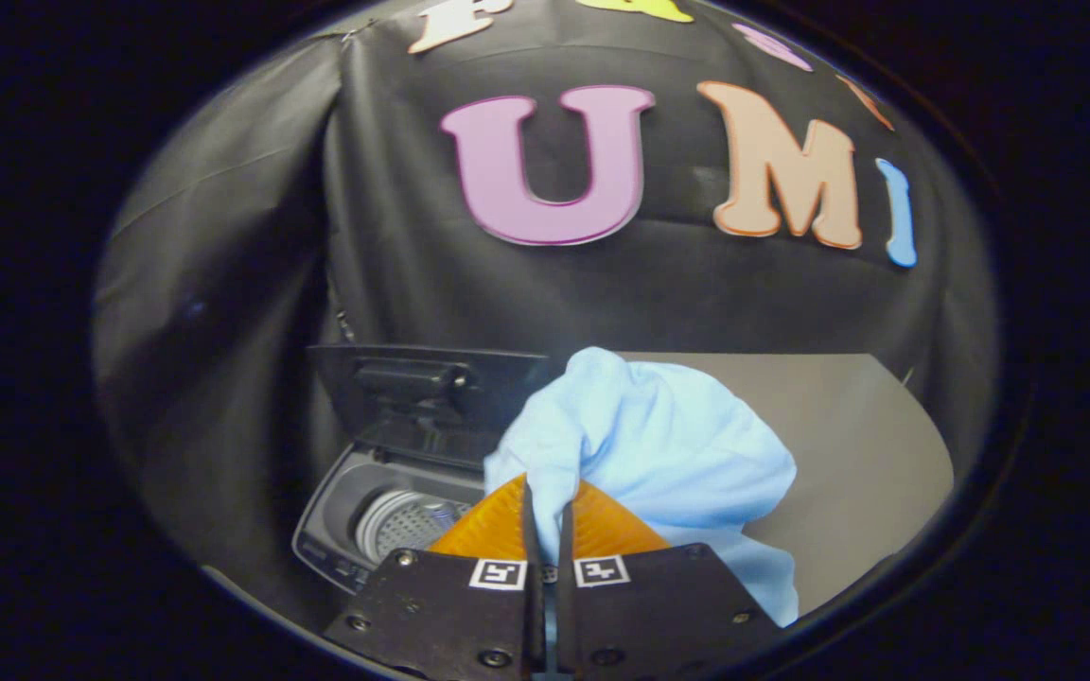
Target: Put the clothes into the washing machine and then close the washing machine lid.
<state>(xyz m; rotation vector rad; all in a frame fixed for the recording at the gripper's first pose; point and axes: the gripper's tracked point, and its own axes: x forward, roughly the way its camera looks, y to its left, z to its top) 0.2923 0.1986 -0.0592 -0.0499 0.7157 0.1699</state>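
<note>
Blue cloth point(659, 445) pinched in jaws, washer point(384, 511) open

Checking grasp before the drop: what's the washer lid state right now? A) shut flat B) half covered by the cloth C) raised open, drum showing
C: the lid stands raised behind the washer, whose drum shows, while the gripper is shut on the blue cloth, held beside the opening.
</note>
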